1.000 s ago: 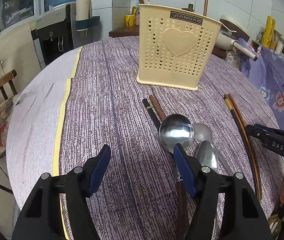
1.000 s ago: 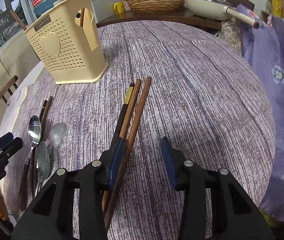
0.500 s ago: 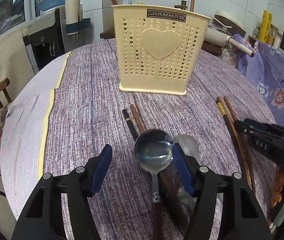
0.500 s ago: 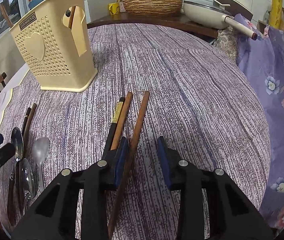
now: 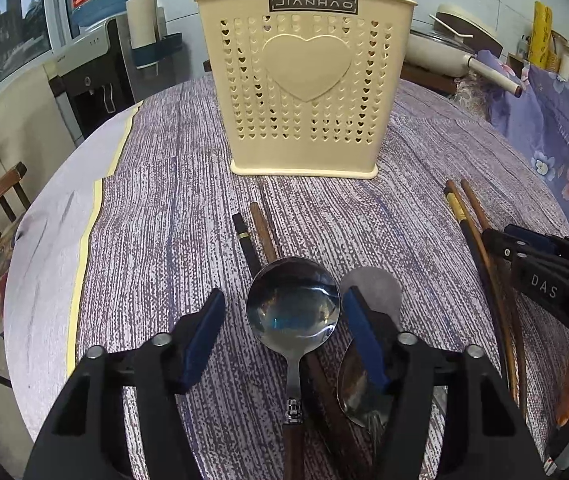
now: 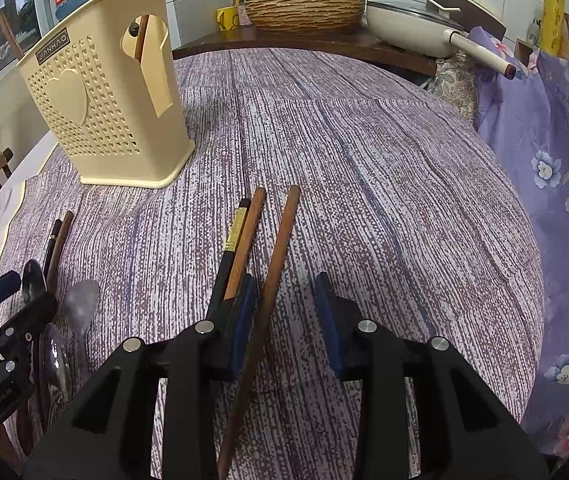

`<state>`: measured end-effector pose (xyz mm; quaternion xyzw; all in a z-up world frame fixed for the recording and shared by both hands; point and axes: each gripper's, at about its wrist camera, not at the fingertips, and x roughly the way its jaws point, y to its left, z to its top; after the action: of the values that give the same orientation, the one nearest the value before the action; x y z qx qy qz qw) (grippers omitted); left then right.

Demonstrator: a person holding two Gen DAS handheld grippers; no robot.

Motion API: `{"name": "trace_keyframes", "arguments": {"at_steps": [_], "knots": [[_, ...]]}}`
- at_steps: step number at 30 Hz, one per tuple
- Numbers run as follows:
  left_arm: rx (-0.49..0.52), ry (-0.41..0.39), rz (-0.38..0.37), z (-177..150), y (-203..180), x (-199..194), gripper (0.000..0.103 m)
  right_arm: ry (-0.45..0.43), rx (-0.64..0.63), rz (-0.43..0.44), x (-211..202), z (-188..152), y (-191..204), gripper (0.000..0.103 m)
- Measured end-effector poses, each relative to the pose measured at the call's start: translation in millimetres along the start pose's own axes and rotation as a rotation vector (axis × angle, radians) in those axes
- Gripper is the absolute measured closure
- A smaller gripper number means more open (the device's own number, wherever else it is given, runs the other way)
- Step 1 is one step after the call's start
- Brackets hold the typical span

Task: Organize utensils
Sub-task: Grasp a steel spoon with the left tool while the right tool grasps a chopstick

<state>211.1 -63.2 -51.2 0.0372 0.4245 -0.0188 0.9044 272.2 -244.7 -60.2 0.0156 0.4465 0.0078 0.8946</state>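
Observation:
A cream perforated utensil holder (image 5: 304, 88) stands upright on the round table; it also shows in the right wrist view (image 6: 100, 108) with chopsticks in it. My left gripper (image 5: 282, 340) is open around the bowl of a steel spoon (image 5: 292, 308) with a wooden handle, without touching it. Two more spoons (image 5: 376, 284) and dark chopsticks (image 5: 258, 232) lie beside it. My right gripper (image 6: 284, 312) is open over a brown chopstick (image 6: 272, 272), with two more chopsticks (image 6: 240, 236) by its left finger.
The table has a purple streaked cloth (image 6: 364, 168). A wooden chair (image 5: 0, 196) stands at the left. A side counter holds a woven basket (image 6: 304, 8) and a pan (image 6: 408, 24). A floral purple cloth (image 6: 556, 152) hangs at the right.
My left gripper has moved forward and lower, so the spoon bowl now sits between its fingers. My right gripper has shifted left, so the single brown chopstick lies between its fingers.

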Motion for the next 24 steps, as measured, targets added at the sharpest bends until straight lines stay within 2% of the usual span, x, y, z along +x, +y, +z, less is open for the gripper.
{"name": "trace_keyframes", "arguments": {"at_steps": [4,9,20,24], "knots": [[-0.003,-0.009,0.01,1.0,-1.7,-2.1,0.056,0.009,-0.006,-0.011,5.8,8.0,4.6,0.071],[-0.01,-0.003,0.016,2.7,-2.4,-1.4,0.056,0.021,-0.001,-0.024,15.2,21.8,9.2,0.074],[-0.015,-0.003,-0.005,7.0,0.8,-3.3,0.056,0.028,0.002,-0.033,26.0,36.5,12.3,0.093],[-0.014,-0.013,-0.018,10.3,2.0,-6.6,0.056,0.028,0.009,-0.021,26.8,37.8,9.2,0.093]]}}
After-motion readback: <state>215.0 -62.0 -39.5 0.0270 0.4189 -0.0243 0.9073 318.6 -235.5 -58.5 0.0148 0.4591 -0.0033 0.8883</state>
